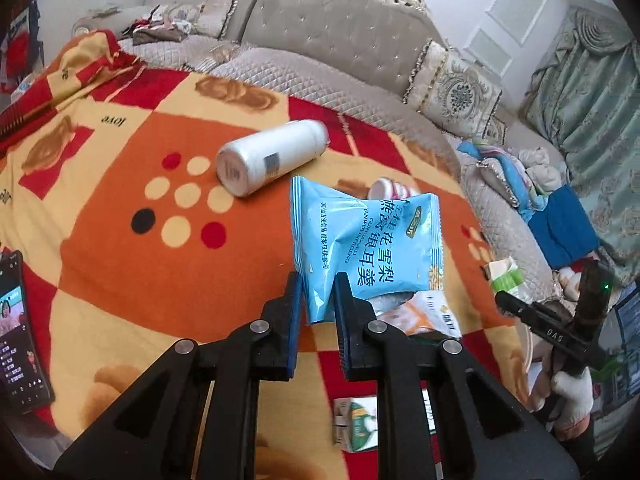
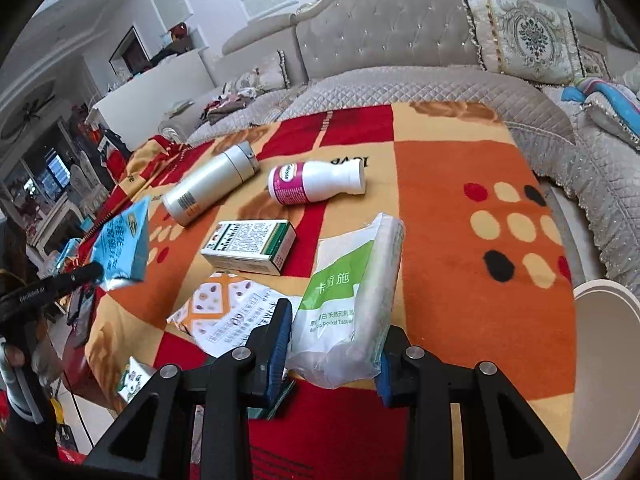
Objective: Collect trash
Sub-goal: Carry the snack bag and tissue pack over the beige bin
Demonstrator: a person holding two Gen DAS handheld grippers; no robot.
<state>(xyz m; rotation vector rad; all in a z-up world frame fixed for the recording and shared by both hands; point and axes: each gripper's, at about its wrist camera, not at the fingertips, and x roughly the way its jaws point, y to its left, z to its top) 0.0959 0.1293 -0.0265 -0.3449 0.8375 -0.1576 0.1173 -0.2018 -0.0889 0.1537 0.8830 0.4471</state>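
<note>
Left tool (image 1: 316,300) pinches a blue snack packet (image 1: 368,240); right tool (image 2: 334,340) clamps a tissue pack (image 2: 352,296) beside a white bin (image 2: 608,360).

Open blanket (image 2: 460,208) lies toward two o'clock, while the steel flask (image 2: 208,188), pink-labelled bottle (image 2: 316,182) and medicine box (image 2: 250,246) crowd eleven o'clock.

Between the left gripper's (image 1: 316,300) matt black plastic arms hangs a glossy blue foil snack packet (image 1: 368,244). The right gripper (image 2: 334,344) pinches a crinkly, shiny plastic tissue pack (image 2: 352,292). Beyond them a fuzzy, matt fleece blanket (image 2: 460,264) carries a smooth satin-metal flask (image 2: 208,188), a glossy white plastic bottle (image 2: 316,182) and a cardboard box (image 2: 250,246). Right of the right gripper stands a smooth white bin (image 2: 604,364).
</note>
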